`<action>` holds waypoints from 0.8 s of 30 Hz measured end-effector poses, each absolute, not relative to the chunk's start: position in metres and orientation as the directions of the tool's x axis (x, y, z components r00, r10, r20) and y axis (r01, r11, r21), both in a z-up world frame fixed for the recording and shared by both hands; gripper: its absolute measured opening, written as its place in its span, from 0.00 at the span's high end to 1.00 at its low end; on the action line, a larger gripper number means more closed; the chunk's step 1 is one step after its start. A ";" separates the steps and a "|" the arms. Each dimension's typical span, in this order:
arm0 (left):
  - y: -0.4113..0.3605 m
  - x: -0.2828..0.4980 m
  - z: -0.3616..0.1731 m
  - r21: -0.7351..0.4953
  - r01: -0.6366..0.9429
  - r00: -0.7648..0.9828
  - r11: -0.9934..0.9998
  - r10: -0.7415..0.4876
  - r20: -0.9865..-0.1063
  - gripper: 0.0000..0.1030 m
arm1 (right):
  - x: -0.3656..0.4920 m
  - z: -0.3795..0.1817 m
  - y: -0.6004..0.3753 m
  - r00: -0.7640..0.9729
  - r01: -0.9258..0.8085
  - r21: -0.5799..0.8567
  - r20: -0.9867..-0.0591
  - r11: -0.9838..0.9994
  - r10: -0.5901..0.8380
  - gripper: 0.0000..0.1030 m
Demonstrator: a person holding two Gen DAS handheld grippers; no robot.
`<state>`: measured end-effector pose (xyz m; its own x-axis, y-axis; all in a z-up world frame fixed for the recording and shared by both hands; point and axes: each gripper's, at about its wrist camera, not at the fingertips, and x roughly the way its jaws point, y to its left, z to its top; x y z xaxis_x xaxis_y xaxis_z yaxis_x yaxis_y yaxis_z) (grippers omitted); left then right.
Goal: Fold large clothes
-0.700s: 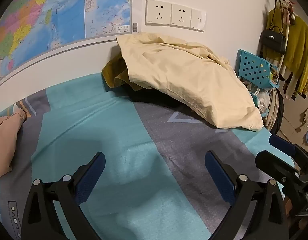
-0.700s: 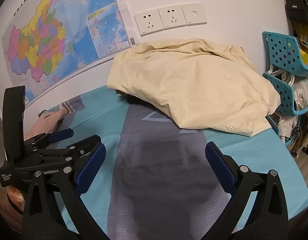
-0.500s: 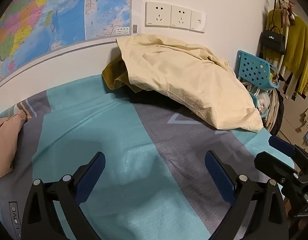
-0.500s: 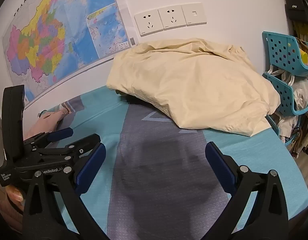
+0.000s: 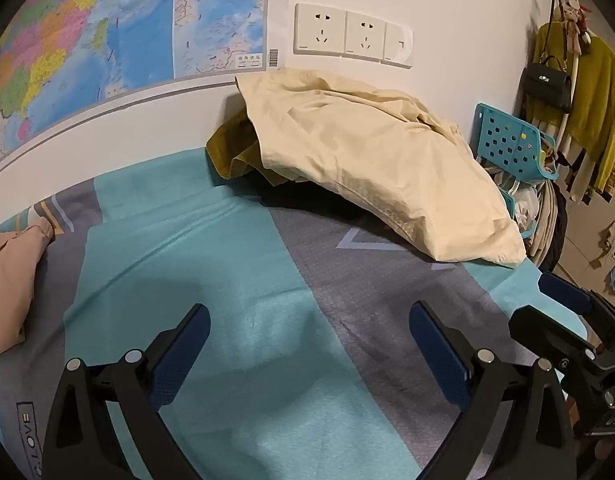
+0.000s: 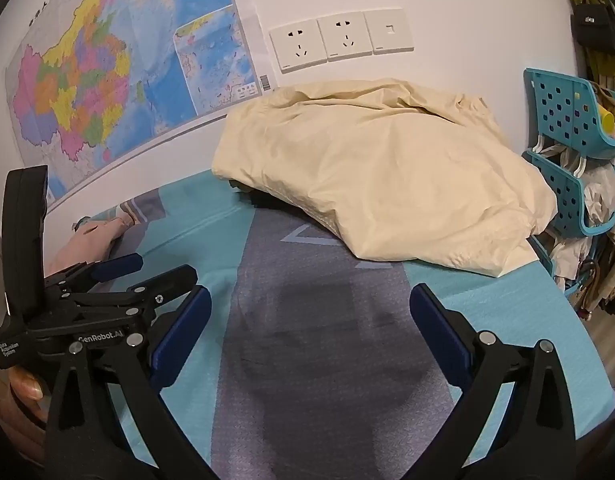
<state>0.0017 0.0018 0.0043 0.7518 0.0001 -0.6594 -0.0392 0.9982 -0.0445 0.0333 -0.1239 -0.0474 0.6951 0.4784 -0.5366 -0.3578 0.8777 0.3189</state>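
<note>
A crumpled cream garment point(image 5: 379, 168) lies heaped on the bed against the far wall; it also shows in the right wrist view point(image 6: 391, 176). An olive-yellow cloth point(image 5: 231, 148) and something dark are partly hidden under it. My left gripper point(image 5: 307, 352) is open and empty, low over the teal and grey bedsheet point(image 5: 211, 264), well short of the heap. My right gripper point(image 6: 307, 336) is open and empty over the grey stripe point(image 6: 327, 360), also short of the garment. The left gripper shows in the right wrist view point(image 6: 147, 270), the right one at the left wrist view's edge point(image 5: 547, 300).
A pink garment point(image 5: 7, 280) lies at the bed's left. A map point(image 5: 107, 28) and wall sockets point(image 5: 347, 36) are on the wall behind. Teal baskets point(image 6: 567, 120) and hanging clothes point(image 5: 595, 112) stand to the right of the bed.
Both views are almost unchanged. The left gripper has drifted slightly; both grippers stay open.
</note>
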 end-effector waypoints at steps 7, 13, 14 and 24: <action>0.003 0.001 0.004 -0.051 -0.042 0.753 0.998 -0.002 -0.658 0.07 | 0.034 -0.048 -0.126 0.693 -0.360 0.311 -0.541 0.879 0.476 0.05; 0.005 0.000 0.002 -0.052 -0.049 0.752 0.997 0.002 -0.659 0.07 | 0.037 -0.047 -0.121 0.693 -0.361 0.298 -0.548 0.884 0.468 0.05; 0.005 0.000 0.002 -0.052 -0.049 0.752 0.997 0.002 -0.659 0.07 | 0.037 -0.047 -0.120 0.692 -0.361 0.298 -0.549 0.884 0.468 0.05; 0.006 0.001 0.002 -0.051 -0.051 0.747 0.997 0.004 -0.664 0.07 | 0.038 -0.046 -0.118 0.690 -0.366 0.292 -0.551 0.883 0.469 0.05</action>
